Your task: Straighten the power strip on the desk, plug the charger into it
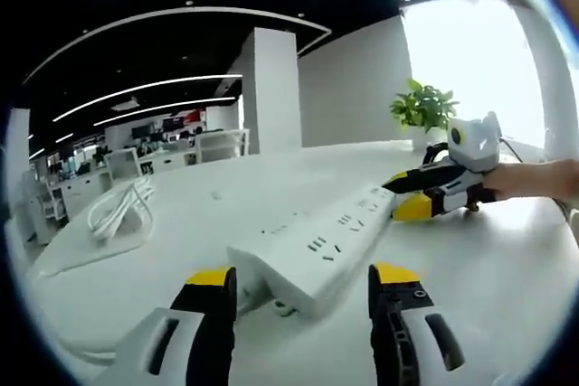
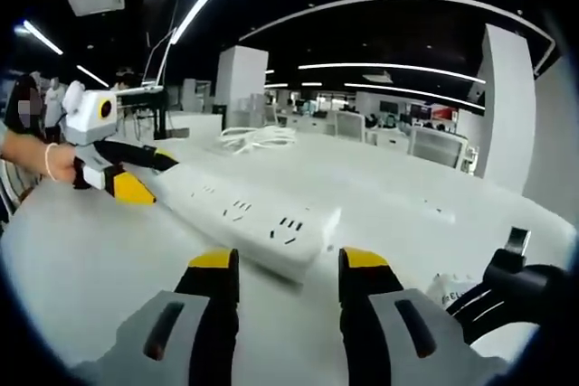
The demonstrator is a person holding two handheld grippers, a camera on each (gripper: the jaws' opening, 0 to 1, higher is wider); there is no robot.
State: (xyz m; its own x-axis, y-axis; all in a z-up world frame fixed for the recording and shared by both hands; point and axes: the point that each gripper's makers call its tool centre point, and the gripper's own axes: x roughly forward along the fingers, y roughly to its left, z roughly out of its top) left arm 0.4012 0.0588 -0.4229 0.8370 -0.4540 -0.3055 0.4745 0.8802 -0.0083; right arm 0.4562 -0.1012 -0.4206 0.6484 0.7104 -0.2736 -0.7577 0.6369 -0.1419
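Observation:
A long white power strip (image 1: 312,241) lies slantwise on the white desk (image 1: 208,196). Its near end reaches in between the yellow tips of my left gripper (image 1: 301,275), which stands open. My right gripper (image 1: 409,194) straddles the strip's far end, coming in from the right. In the right gripper view the same strip (image 2: 244,214) runs off to the left. Its near end lies between the tips of my open right gripper (image 2: 288,258), and my left gripper (image 2: 147,175) sits at the other end. A black plug-like piece with black cables (image 2: 516,282), maybe the charger, lies at the lower right.
A coil of white cable (image 1: 118,210) lies on the desk's left side, also seen as the coil (image 2: 258,137) beyond the strip. A potted plant (image 1: 423,106) stands at the desk's far edge by the bright window. A person's hand (image 2: 45,160) holds the left gripper.

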